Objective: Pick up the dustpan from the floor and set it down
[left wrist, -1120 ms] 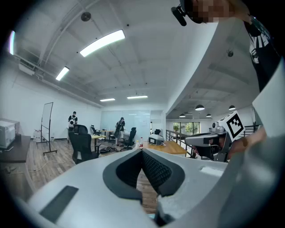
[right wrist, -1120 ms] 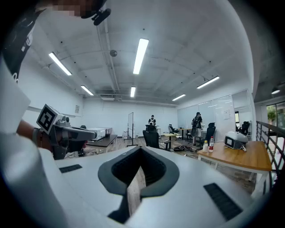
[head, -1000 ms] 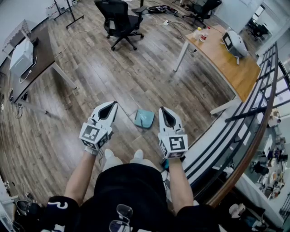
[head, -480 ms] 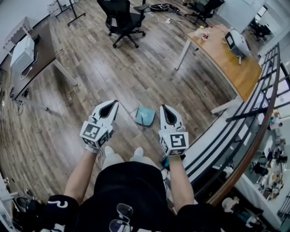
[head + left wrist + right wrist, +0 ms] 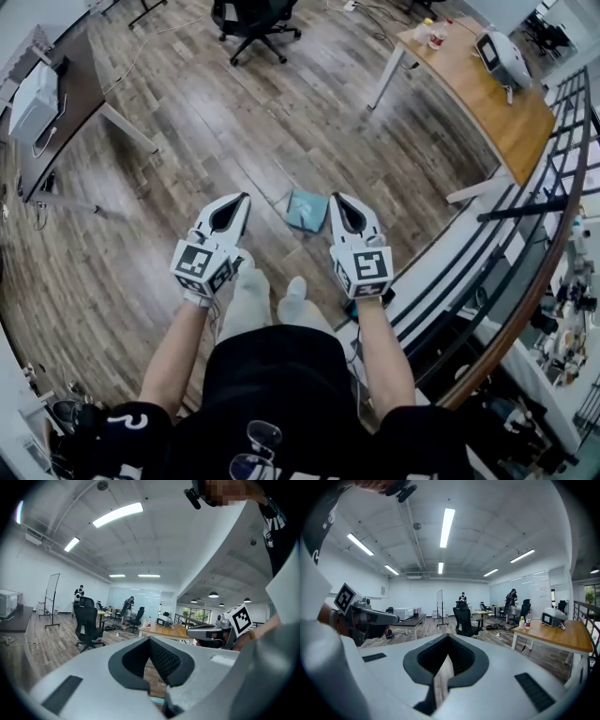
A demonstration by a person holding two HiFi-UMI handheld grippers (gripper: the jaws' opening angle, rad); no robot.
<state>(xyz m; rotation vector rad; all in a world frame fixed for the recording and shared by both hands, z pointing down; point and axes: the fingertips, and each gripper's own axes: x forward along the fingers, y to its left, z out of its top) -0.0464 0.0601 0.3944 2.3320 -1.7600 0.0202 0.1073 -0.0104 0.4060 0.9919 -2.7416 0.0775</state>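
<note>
I'm on the approach step, with nothing picked up yet. Nearest me, the right tongs (image 5: 337,200) are shut tight with nothing in them. The left tongs (image 5: 236,201) look shut and empty too, though their tips sit so close to their own camera that I'd only call it likely. Both point forward and only slightly down.

Just past them, and between the two, the teal dustpan (image 5: 307,210) lies flat on the wooden floor (image 5: 234,122), touching neither pair. My next move, as I judge it, is to open one pair, stoop lower and close on the dustpan's edge or handle.

Farther off are a wooden tabletop (image 5: 497,103) and an office chair (image 5: 253,19).
</note>
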